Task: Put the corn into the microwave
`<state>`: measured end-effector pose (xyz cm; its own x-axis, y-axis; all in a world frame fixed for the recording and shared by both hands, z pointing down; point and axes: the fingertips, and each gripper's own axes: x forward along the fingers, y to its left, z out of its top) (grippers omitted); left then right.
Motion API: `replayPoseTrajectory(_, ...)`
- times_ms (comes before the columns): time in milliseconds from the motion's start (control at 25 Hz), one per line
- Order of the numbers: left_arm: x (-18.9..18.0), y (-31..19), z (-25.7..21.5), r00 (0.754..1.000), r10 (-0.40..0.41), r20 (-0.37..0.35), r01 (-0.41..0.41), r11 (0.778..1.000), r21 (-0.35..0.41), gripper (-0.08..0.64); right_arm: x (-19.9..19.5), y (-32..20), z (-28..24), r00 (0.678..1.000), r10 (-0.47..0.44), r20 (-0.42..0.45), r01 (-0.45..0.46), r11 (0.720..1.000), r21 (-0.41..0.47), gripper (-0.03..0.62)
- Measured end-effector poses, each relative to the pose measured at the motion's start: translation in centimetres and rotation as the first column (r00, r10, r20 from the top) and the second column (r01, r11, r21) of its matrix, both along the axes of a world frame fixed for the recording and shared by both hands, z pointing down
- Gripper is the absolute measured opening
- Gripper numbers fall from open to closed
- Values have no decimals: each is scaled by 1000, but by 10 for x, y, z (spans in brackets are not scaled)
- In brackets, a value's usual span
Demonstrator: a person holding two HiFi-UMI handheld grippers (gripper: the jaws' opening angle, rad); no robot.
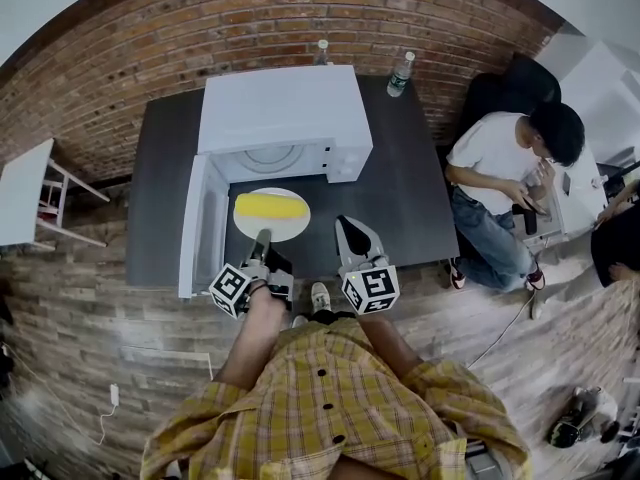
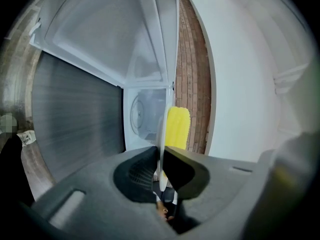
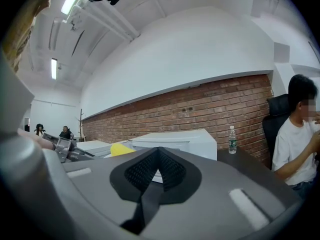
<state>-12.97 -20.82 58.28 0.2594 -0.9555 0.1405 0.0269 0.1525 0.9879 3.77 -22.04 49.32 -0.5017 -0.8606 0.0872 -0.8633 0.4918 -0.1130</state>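
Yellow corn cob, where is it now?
In the head view the yellow corn cob lies on a white round plate before the open white microwave, the left gripper clamped on its near rim.

Illumination is bright and even, supplied by ceiling strip lights point(image 3: 53, 68) overhead. All three views show strong fisheye curvature with dark, vignetted corners. In both gripper views the near fingers point(image 2: 135, 178) render soft and unfocused.

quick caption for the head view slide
Left tongs hold a plate of corn at the open microwave mouth
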Motion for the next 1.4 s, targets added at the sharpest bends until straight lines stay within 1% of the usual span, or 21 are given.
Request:
replayPoseTrajectory(200, 2, -22, 5, 1000, -15, -13, 15, 1000, -2, 31, -4, -20, 6, 1000, -30, 5, 30, 1000, -8, 5)
replayPoseTrajectory(320, 1, -31, 12, 1000, -16, -4, 16, 1000, -15, 31, -7, -31, 7, 999, -36, 4, 36, 999, -5, 5)
replayPoseTrajectory(520, 1, -47, 23, 999, -30, -12, 30, 999, -32, 31, -13, -47, 11, 998, -56, 2, 56, 998, -12, 5)
replayPoseTrajectory(840, 1, -71, 41, 999, -42, -23, 40, 998, -52, 31, -12, -65, 19, 998, -59, -4, 58, 998, -27, 5)
replayPoseTrajectory(1000, 1, -79, 51, 999, -43, 0, 43, 997, -60, 31, -13, -71, 21, 998, -65, 2, 65, 997, -36, 5)
replayPoseTrajectory(1160, -1, -85, 62, 998, -62, -4, 61, 995, -76, 31, -13, -76, 23, 997, -72, -3, 71, 997, -38, 5)
replayPoseTrajectory(1400, -4, -103, 72, 997, -72, 20, 73, 994, -83, 32, -8, -84, 27, 997, -70, -12, 70, 996, -49, 5)
